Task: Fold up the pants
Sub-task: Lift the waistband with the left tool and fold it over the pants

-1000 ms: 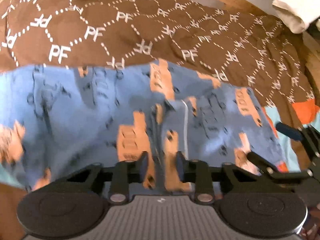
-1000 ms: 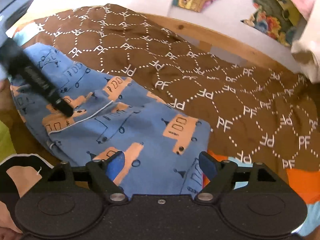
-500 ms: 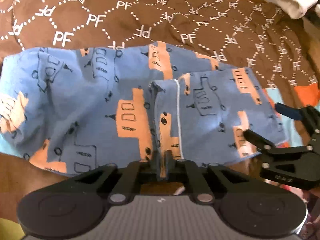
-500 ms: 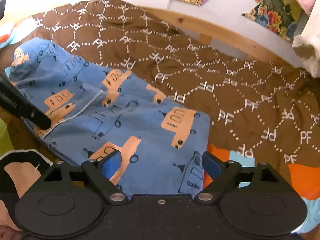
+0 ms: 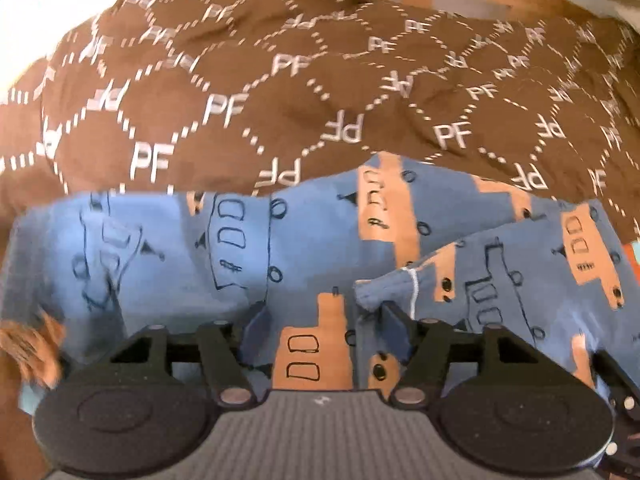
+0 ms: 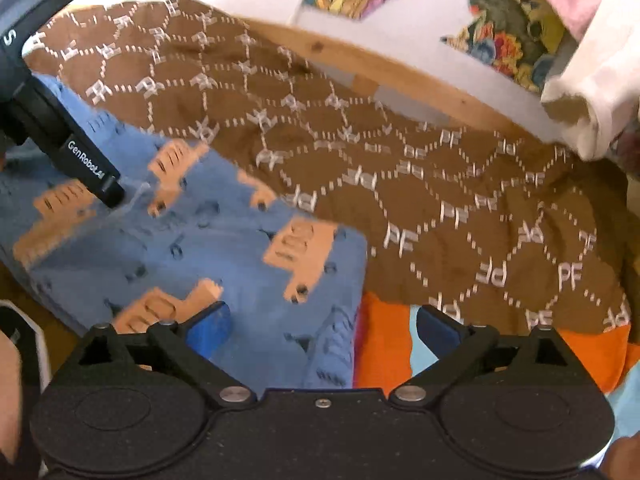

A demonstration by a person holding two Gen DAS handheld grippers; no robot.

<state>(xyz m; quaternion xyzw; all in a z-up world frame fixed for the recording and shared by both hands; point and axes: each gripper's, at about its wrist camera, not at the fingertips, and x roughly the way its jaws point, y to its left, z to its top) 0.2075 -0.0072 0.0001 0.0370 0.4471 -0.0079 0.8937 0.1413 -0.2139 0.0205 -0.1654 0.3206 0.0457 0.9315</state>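
Observation:
The blue pants with orange truck prints lie folded on the brown patterned blanket. A folded flap with a white seam lies on top at the right. My left gripper is open, its fingers just above the pants' near edge, holding nothing. In the right wrist view the pants lie left of centre. My right gripper is open and empty over the pants' right edge. The left gripper's finger shows at the left of that view.
A wooden bed rail runs behind the blanket. An orange and light blue cloth lies under the pants' right edge. A white and pink fabric pile sits at the far right. Colourful printed fabric lies beyond the rail.
My left gripper was shut on the pants' fold half a second ago; it has now opened and let the fabric go. The right gripper has stayed open and shifted slightly.

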